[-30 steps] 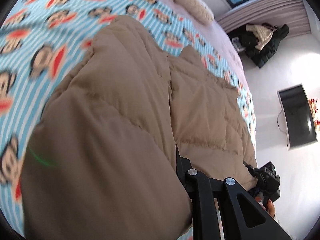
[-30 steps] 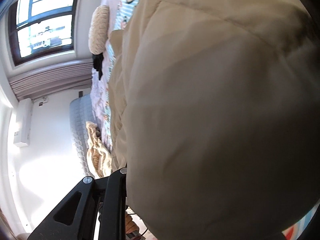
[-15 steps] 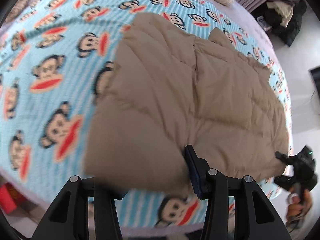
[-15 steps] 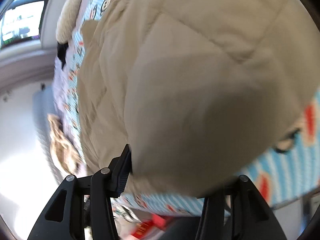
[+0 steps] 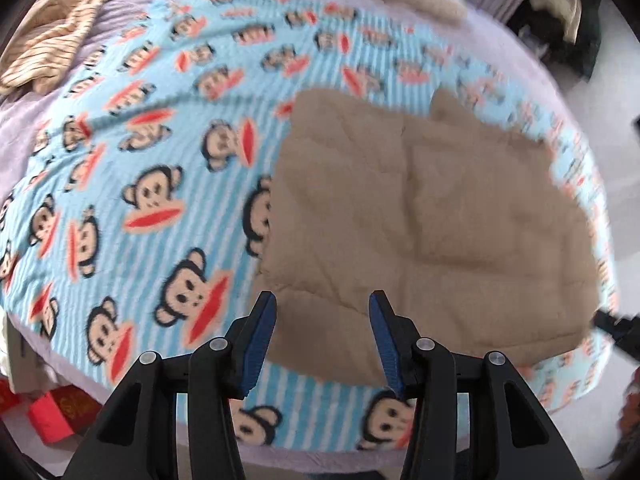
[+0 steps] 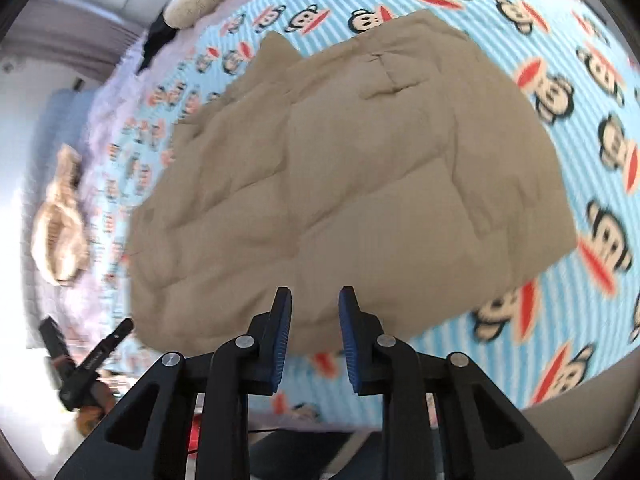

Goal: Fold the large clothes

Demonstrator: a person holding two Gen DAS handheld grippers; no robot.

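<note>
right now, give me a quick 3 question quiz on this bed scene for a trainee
1. True or false: the left gripper is clamped on the tan quilted garment.
2. What does the garment lie on? A) a bare floor B) the monkey-print blanket C) a chair
3. Fill in: neither the left nor the right gripper holds anything; both stand ____.

Key
1. False: its pads are apart, clear of the cloth.
2. B
3. open, the right one narrower, its jaws having just been closing with nothing between them.
</note>
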